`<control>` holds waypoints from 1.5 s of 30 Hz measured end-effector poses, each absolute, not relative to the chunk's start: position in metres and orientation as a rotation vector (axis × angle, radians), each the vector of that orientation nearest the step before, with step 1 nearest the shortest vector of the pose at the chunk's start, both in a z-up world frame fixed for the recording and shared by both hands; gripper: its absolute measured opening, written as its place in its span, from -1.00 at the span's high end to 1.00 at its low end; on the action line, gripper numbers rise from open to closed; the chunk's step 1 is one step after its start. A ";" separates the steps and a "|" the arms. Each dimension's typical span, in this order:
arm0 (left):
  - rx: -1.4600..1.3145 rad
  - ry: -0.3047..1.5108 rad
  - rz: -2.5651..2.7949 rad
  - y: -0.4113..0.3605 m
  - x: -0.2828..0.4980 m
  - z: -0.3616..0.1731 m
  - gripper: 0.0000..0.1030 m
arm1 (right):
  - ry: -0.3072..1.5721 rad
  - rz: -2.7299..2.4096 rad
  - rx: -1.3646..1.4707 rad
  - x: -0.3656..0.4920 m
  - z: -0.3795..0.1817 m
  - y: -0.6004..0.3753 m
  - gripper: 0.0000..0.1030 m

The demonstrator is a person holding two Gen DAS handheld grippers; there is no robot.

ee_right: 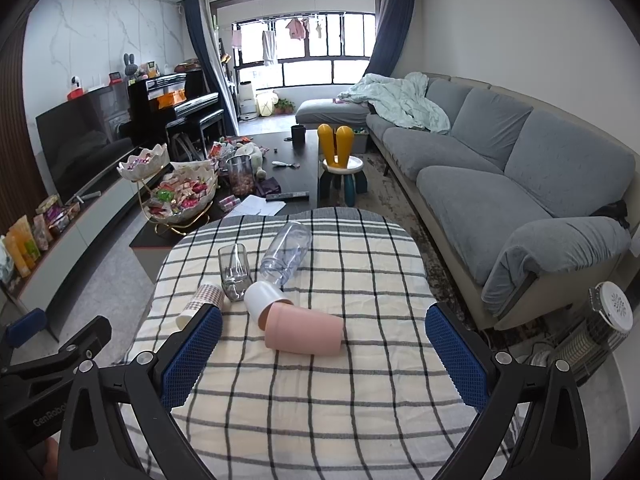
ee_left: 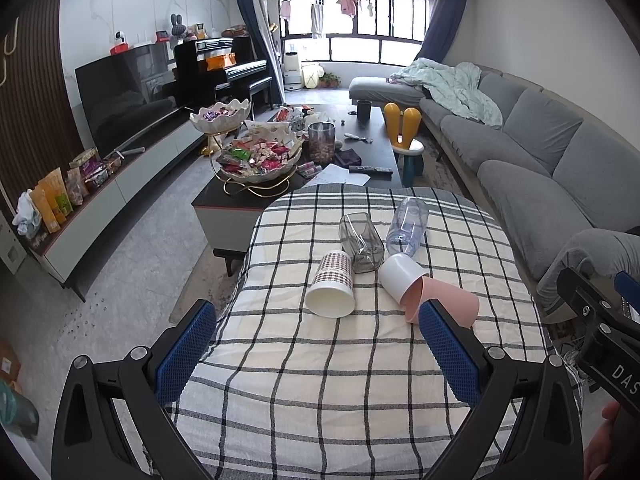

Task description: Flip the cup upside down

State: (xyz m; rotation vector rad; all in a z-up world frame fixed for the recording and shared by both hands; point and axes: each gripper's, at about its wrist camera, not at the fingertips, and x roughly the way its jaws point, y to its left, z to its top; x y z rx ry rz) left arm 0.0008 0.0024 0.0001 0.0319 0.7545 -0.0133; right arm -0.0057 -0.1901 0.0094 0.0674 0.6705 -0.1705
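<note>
Both my tongs spread wide, nothing in either. Left gripper (ee_left: 316,344) and right gripper (ee_right: 324,344) hover over the near edge of the black-and-white checked tablecloth (ee_right: 360,400), short of the cups.

Five vessels, all lying on their sides, bunched mid-table:
- pink plastic cup (ee_right: 305,334), closest to right tongs at 12 o'clock, mouth facing away, touching the white plastic cup (ee_right: 262,298) at its 11.
- paper cup w/ brown checked band (ee_left: 331,289), 12 o'clock from left tongs, white opening toward me.
- smoky grey clear tumbler (ee_left: 361,246) behind it, touching or nearly.
- clear blue-tint plastic bottle-shaped cup (ee_left: 408,226) at 1 o'clock, furthest back.

Risks imo:
- round cups on soft cloth → roll away if a pad nudges before closing.
- pink + white in contact; grabbing one prob drags or kicks the other into the tumbler.
- cloth may bunch under a low approach, shifting the whole cluster.
- paper cup crushes if squeezed hard; clear ones slick, may slip mid-rotation.
- two tongs close together, could clash going for neighbouring cups.
</note>
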 end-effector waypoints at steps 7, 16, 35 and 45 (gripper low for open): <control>0.033 0.754 -0.013 0.003 0.001 0.000 -1.00 | 0.673 -0.171 0.068 -0.004 0.008 -0.190 -0.98; 0.035 0.755 -0.006 0.004 0.003 -0.005 -1.00 | 0.677 -0.167 0.067 -0.003 0.003 -0.190 -0.98; 0.024 0.785 0.033 0.024 0.075 -0.040 -1.00 | 0.763 -0.107 0.037 0.078 -0.030 -0.166 -0.98; 0.036 0.801 0.061 0.043 0.123 -0.063 -1.00 | 0.841 -0.033 0.001 0.158 -0.057 -0.140 -0.98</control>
